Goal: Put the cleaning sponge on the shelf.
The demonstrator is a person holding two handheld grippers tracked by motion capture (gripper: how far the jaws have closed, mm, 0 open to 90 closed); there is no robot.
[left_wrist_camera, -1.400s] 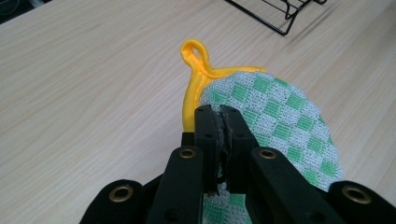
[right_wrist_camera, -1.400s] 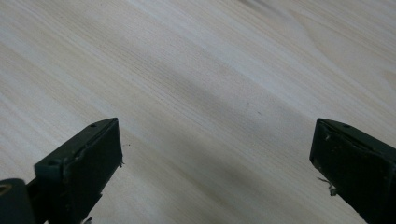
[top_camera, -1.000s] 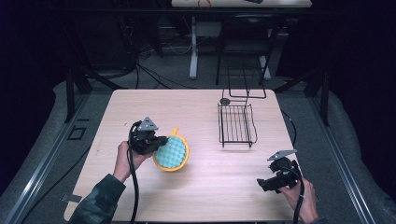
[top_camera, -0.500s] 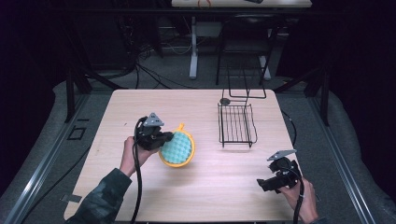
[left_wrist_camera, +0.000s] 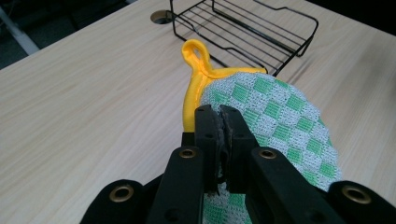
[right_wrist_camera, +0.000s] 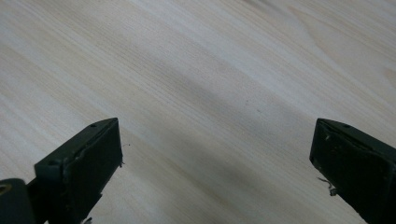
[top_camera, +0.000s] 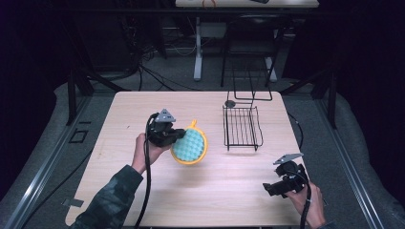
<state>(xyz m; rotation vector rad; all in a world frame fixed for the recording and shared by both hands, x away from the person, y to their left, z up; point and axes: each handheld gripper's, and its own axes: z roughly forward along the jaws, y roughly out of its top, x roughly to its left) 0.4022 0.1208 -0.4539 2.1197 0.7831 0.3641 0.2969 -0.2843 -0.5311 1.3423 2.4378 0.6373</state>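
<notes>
A pale wood-grain counter (top_camera: 143, 114) carries the scene, smooth and matte. Beyond the left gripper (left_wrist_camera: 223, 122), ahead of its jaws and slightly right, sits a black wire rack (top_camera: 242, 128), open-topped with thin parallel bars. The jaws pinch shut on the edge of a round pot holder (left_wrist_camera: 280, 116), a soft woven pad in green-and-white checks with yellow binding and a hanging loop, which hangs lifted off the counter. Carrying it well probably means keeping the pinch firm, lifting the limp cloth clear of the rack's rim, then lowering it flat. The right gripper (right_wrist_camera: 212, 163) hovers low over bare wood, jaws spread wide, holding nothing.
</notes>
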